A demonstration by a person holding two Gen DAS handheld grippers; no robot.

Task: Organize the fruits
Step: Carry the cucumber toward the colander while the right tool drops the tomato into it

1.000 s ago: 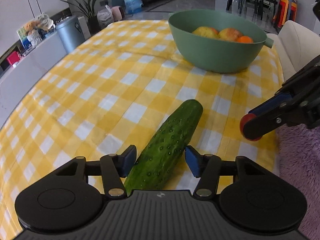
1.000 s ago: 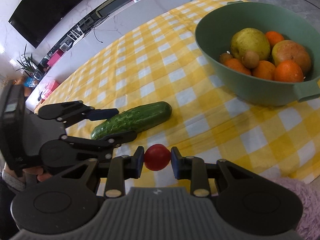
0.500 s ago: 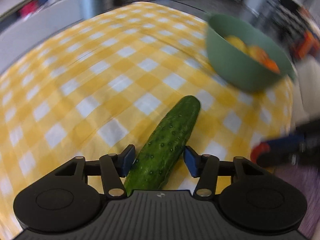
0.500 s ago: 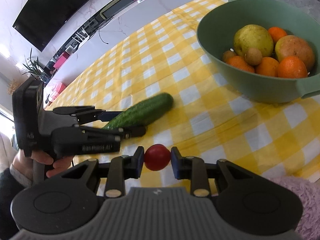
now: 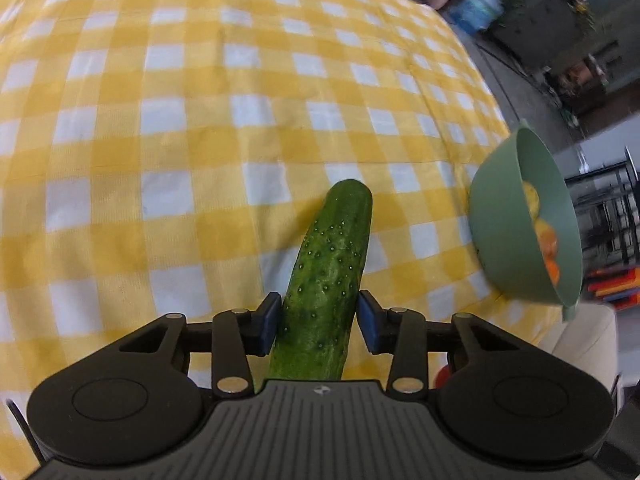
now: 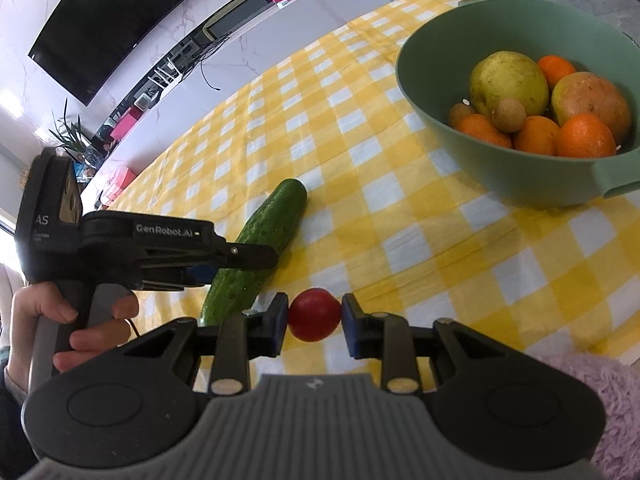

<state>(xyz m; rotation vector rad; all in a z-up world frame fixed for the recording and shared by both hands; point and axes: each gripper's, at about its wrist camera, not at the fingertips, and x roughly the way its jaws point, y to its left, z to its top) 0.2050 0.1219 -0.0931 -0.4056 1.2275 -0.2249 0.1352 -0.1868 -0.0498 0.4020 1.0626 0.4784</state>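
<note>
A green cucumber [image 5: 332, 264] lies on the yellow checked tablecloth [image 5: 160, 120]. My left gripper [image 5: 318, 322] straddles its near end, jaws closed onto its sides. The right wrist view shows the cucumber [image 6: 260, 240] with the left gripper [image 6: 240, 258] on it. My right gripper [image 6: 314, 322] is shut on a small red tomato [image 6: 314, 314], held just above the cloth near the table's front edge. A green bowl [image 6: 480, 168] with oranges, a pear and other fruit stands at the right; it also shows in the left wrist view [image 5: 504, 240].
A fluffy purple cloth [image 6: 592, 392] lies at the table's near right edge. A TV [image 6: 116, 20] and a low white cabinet [image 6: 248, 40] stand beyond the table. A beige chair [image 5: 580, 340] sits past the bowl.
My left gripper has turned left, so the bowl swung to the right edge of its view, and its jaws have closed in on the cucumber. The right gripper still holds the tomato.
</note>
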